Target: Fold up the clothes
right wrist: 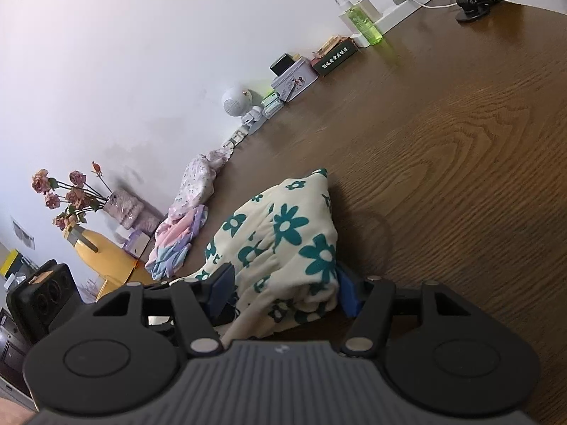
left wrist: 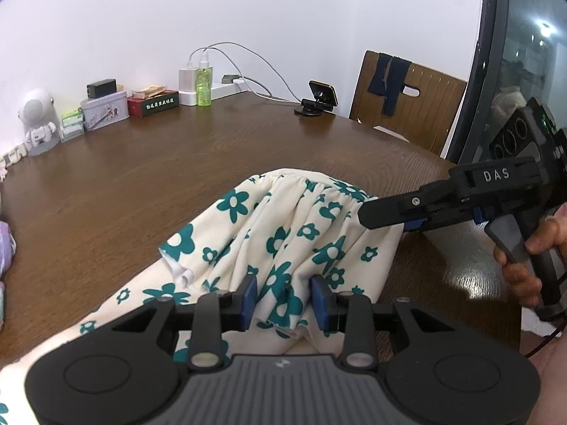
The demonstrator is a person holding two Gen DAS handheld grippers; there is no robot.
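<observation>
A cream garment with teal flowers [left wrist: 283, 233] lies bunched on the brown wooden table [left wrist: 141, 191]. At the garment's near edge, my left gripper [left wrist: 285, 302] is shut on a fold of the cloth, which fills the gap between its blue pads [left wrist: 250, 299]. My right gripper [left wrist: 375, 217] reaches in from the right over the gathered waistband, held by a hand [left wrist: 524, 269]. In the right wrist view the garment [right wrist: 283, 233] sits as a thick bundle between the right gripper's [right wrist: 283, 292] spread fingers. The left pad [right wrist: 221, 288] stands just off the cloth.
Along the back wall stand a green bottle [left wrist: 204, 86], tins and boxes [left wrist: 104, 108], a white figure [left wrist: 37, 120] and a phone holder [left wrist: 319, 101]. A wooden chair [left wrist: 407, 102] stands at the far right. More pastel clothes [right wrist: 187, 219] lie at the table's left, by a flower vase [right wrist: 124, 209].
</observation>
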